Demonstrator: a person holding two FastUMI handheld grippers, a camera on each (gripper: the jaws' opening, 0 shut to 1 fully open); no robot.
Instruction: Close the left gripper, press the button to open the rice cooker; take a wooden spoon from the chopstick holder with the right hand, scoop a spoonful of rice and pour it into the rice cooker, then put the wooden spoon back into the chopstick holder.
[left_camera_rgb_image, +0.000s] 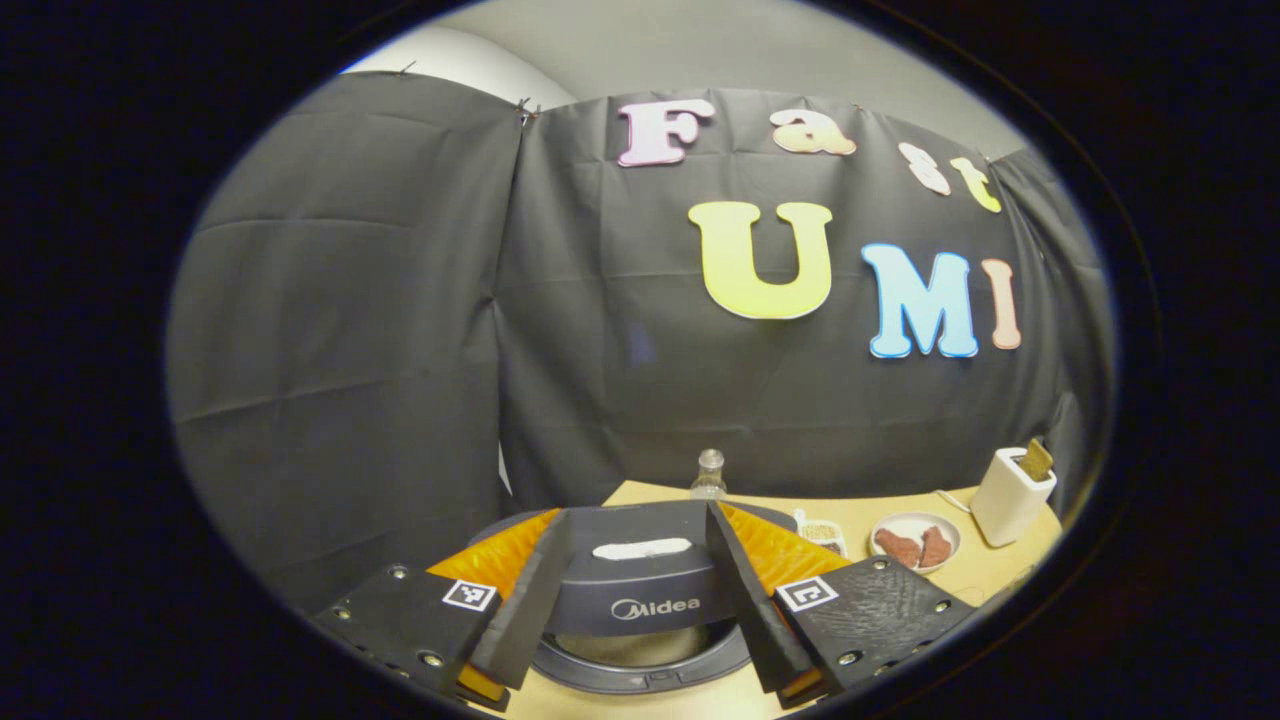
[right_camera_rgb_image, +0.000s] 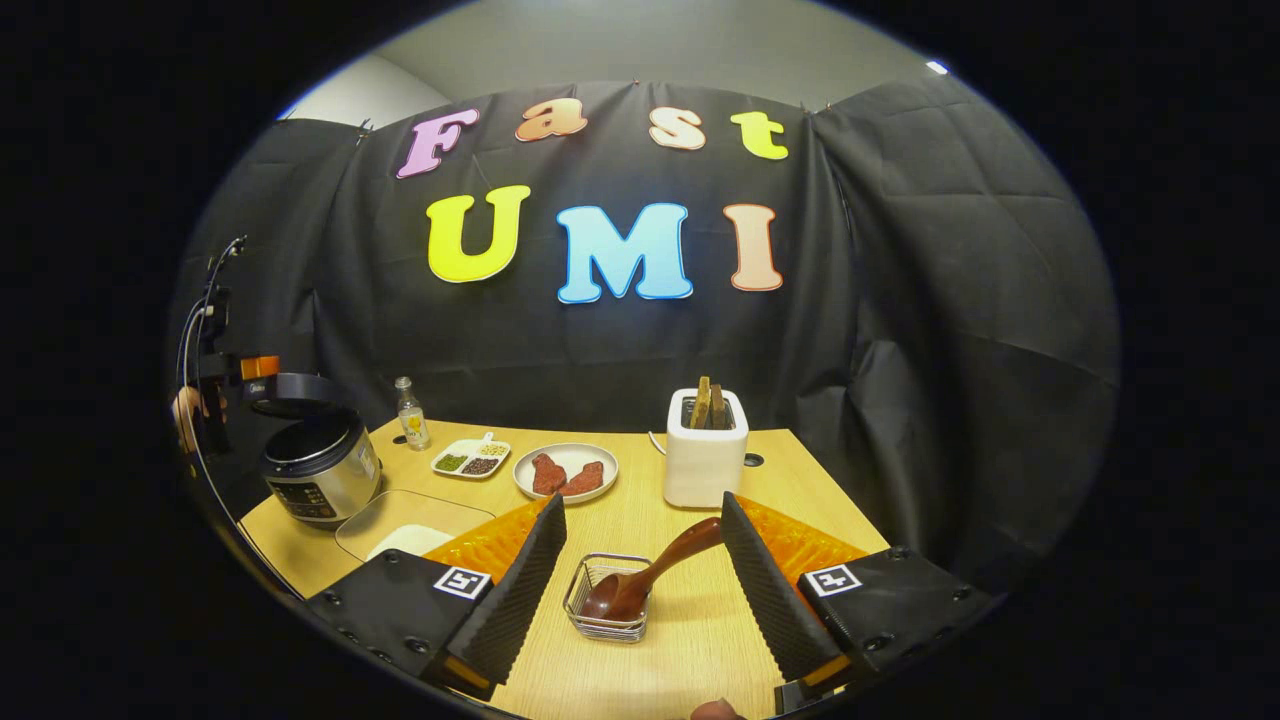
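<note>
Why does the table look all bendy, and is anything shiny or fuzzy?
Right gripper view: the fisheye lens curves the table edges; the wooden spoon and rice cooker catch small glints. Left gripper view: the same bulge bends the cloth wall, and the rice cooker up close looks a bit soft.

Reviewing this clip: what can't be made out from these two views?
- Rice cooker pot contents: left gripper view, hidden by the raised lid and the left gripper; too small in the right gripper view.
- Wooden spoon handle end: right gripper view, behind the right gripper's finger.
- Clear rice container: right gripper view, partly covered by the other finger.
</note>
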